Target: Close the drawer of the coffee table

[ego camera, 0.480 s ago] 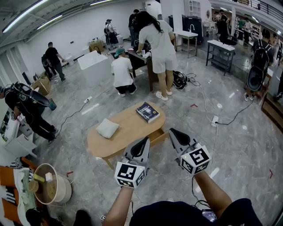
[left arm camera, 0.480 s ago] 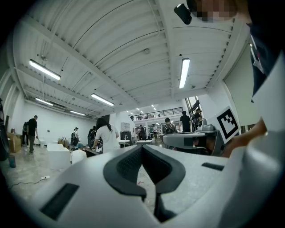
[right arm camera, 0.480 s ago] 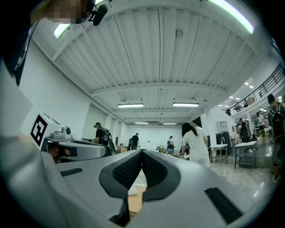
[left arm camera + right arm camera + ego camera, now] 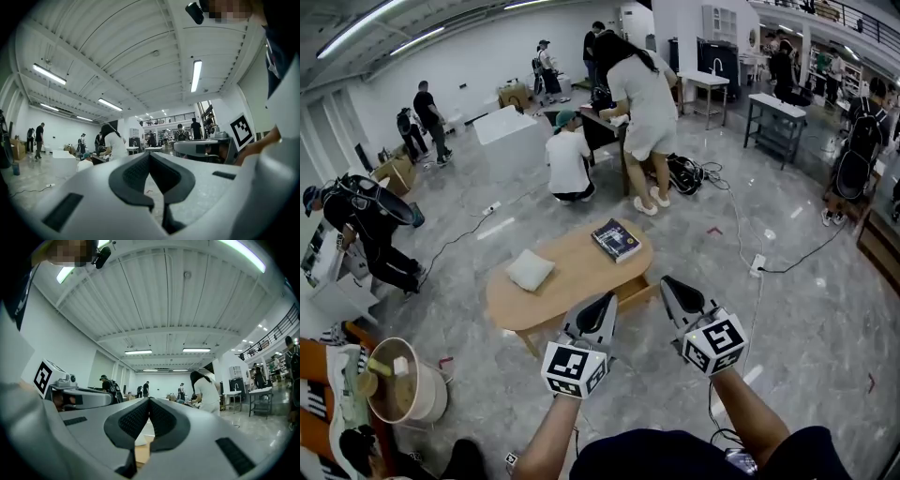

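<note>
The drawer [image 4: 635,292] stands pulled out of the near long side of the low oval wooden desk [image 4: 572,281], toward its right end, with its front facing the person. The desk's long axis runs from near left to far right, and the drawer slides across that axis, so shutting it calls for a push away from the person.

In the head view the drawer lies just beyond and between the two claw tips. The left claw [image 4: 607,301] is to its left and the right claw [image 4: 667,283] to its right. Both are held above it and touch nothing. Each claw is closed tip to tip with nothing between the jaws.

The right gripper view shows wood past its jaws, the left only floor, so the right looks better lined up. A book [image 4: 616,239] and a pillow [image 4: 529,270] lie on top.
</note>
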`<state>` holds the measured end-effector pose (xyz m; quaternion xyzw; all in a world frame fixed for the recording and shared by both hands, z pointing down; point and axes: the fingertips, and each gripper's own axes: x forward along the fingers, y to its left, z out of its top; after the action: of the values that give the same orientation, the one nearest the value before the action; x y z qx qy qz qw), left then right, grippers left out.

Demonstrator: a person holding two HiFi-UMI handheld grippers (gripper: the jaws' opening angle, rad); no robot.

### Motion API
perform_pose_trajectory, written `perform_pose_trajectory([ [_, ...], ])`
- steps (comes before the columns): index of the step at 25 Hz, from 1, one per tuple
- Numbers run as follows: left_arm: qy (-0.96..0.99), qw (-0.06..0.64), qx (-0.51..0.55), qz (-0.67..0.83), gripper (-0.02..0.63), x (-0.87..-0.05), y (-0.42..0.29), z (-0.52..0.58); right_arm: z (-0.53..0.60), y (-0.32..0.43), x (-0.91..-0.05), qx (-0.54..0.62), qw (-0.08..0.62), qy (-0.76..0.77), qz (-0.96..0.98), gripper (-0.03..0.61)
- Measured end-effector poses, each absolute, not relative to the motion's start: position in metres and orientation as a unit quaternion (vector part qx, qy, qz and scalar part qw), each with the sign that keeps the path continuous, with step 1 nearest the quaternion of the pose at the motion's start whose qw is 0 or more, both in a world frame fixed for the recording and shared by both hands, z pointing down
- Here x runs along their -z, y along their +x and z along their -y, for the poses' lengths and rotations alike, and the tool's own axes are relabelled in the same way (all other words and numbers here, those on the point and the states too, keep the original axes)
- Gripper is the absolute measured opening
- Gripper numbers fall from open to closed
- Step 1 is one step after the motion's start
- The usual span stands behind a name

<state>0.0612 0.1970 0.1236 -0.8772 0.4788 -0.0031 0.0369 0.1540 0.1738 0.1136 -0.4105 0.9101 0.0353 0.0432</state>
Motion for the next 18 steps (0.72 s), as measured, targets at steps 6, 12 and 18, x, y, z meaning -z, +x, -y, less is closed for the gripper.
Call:
perform_pose_trajectory([
  [6, -0.87, 0.031, 0.007, -0.493, 0.002, -0.131, 0.067, -0.198, -0.171, 0.163, -0.124, -0.028, 0.042, -0.401, -0.915, 0.014],
  [12, -0.863, 0.022, 0.014, -0.504, 0.002, -0.14, 0.071, -0.201, -0.169, 0.163, -0.133, -0.02, 0.041, -0.389, -0.92, 0.014],
  [18, -0.857, 0.018, 0.01, -0.515, 0.002, -0.136, 0.064, -0.198, -0.165, 0.155, -0.13, -0.017, 0.042, -0.377, -0.925, 0.014],
])
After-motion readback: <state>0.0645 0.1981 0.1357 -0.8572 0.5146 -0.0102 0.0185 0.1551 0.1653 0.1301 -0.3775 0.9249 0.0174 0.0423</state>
